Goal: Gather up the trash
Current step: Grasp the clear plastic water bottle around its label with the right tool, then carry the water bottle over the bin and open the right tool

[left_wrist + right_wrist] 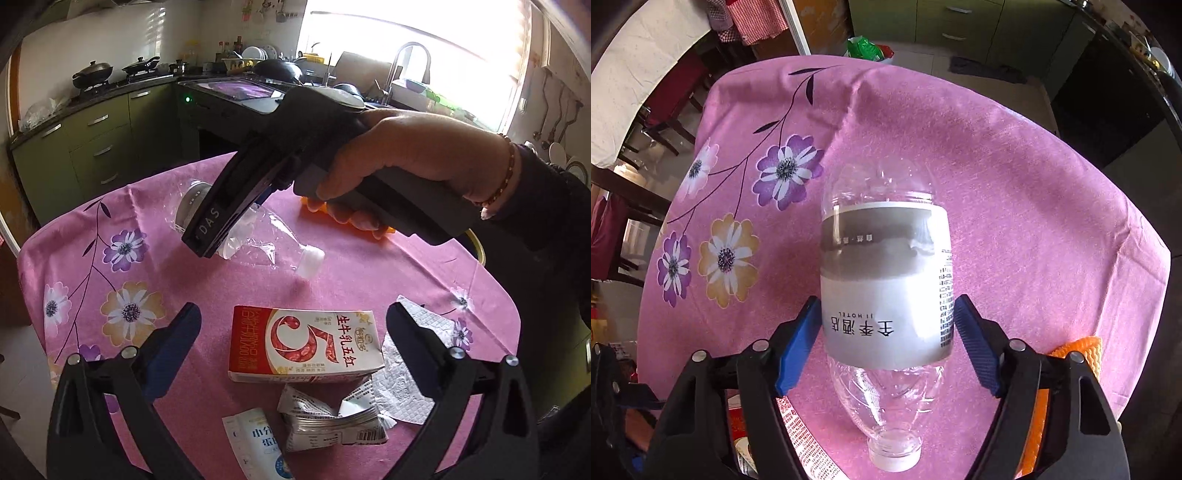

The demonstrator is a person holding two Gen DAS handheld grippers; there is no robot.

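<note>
The right gripper (pixel 886 332) stands wide, straddling the empty water bottle (pixel 884 280); pads at the label, grip unconfirmed. The left gripper (pixel 293 332) is open over the milk carton (pixel 304 343). Risk: thin plastic buckles and rolls free.

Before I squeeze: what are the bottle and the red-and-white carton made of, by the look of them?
Bottle: thin clear plastic, glossy, by its see-through dented walls; matte paper-like label; white cap, probably plastic. Carton: looks like printed coated paperboard, slightly shiny, with sharp folded edges and flat printed faces. Neither looks rigid.
</note>
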